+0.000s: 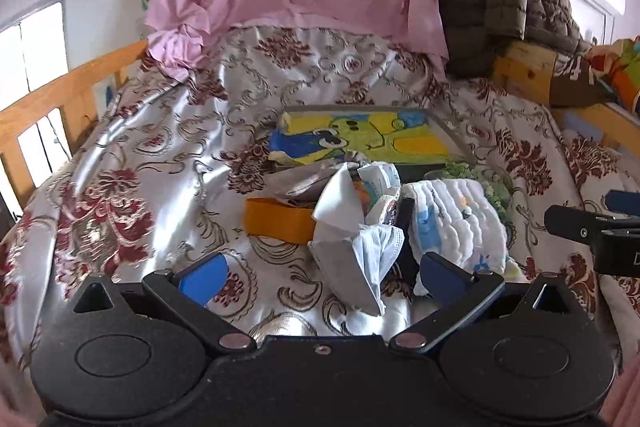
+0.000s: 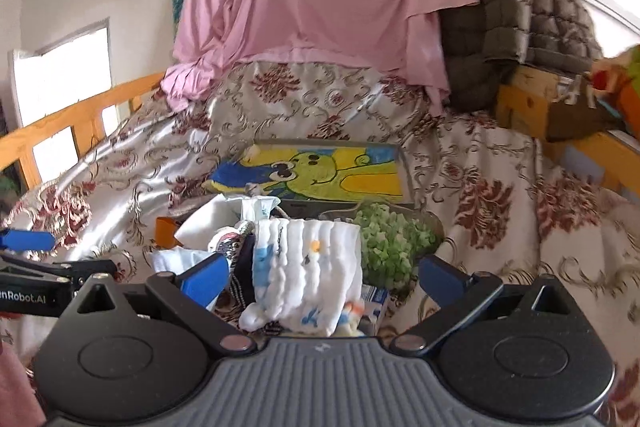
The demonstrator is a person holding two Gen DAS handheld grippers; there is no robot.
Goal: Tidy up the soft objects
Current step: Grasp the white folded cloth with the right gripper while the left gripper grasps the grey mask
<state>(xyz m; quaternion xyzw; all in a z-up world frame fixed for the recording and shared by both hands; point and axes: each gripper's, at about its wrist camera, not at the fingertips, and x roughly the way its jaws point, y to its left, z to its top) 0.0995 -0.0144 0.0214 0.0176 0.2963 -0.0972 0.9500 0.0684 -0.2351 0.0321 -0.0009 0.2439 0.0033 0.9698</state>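
1. Satin bedspread (image 1: 132, 163), floral-patterned, carries the whole lot of soft items in one loose heap near its middle; I see no item set apart, folded or stacked, so I judge the sorting barely begun.
2. Heap contents, as far as visible: a white quilted cloth (image 2: 308, 275) with small blue and orange prints, a grey-white cloth (image 1: 344, 259) crumpled with a face mask (image 1: 382, 247), an orange band (image 1: 276, 223), a green fuzzy item (image 2: 386, 247), and a cartoon-printed mat (image 2: 316, 175) lying flat behind them. All remain to be arranged.
3. My left gripper (image 1: 322, 273) stands wide open and holds nothing. The grey-white cloth lies between its blue fingers, just ahead of them; I cannot tell whether either pad touches it.
4. My right gripper (image 2: 322, 279) is likewise spread wide and empty. The white quilted cloth sits directly between its fingers, close in, with the green fuzzy item just beside the right-hand finger.
5. Both grippers hover side by side over the same heap, near each other.
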